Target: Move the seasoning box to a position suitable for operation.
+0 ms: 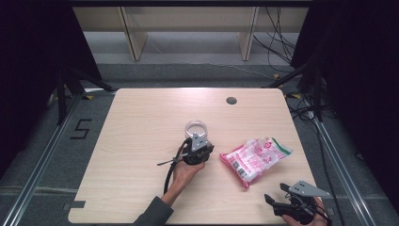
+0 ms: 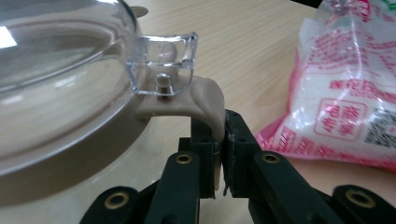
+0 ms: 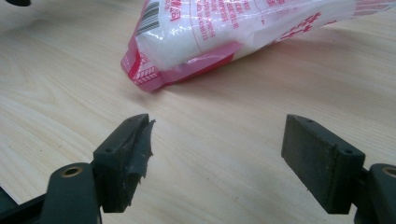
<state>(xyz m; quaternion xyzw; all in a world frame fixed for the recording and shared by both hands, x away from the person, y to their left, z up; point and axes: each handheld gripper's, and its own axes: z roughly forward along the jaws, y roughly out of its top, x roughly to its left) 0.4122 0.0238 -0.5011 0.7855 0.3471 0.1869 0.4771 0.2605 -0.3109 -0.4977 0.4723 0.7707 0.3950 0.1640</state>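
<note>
Closest to us, at the near right corner of the table [image 1: 141,108], the right gripper [image 1: 276,201] rests low with its jaws spread wide and nothing between them, facing the pink-and-white bag [image 1: 256,157] that lies flat just beyond it. In the right gripper view that bag [image 3: 233,32] sits a little ahead of the open pads, apart from them.

Further in, the action: the left gripper [image 2: 221,140] has its jaws pressed together on the beige clasp [image 2: 208,100] of the clear glass jar [image 2: 60,79], pinching the tab edge-on just below the transparent latch piece [image 2: 163,63]. No earlier look here, so we judge from the grip alone: it seems firm but shallow, only the pad tips on the tab. To do this well, we would keep the squeeze steady and move along the clasp's own hinge line, not twisting, since the jar may slide on the smooth wood.

From above, the left hand [image 1: 184,172] reaches forward from the sleeve, wrist straight, with the gripper levelled low at the jar [image 1: 196,128] mid-table.
</note>
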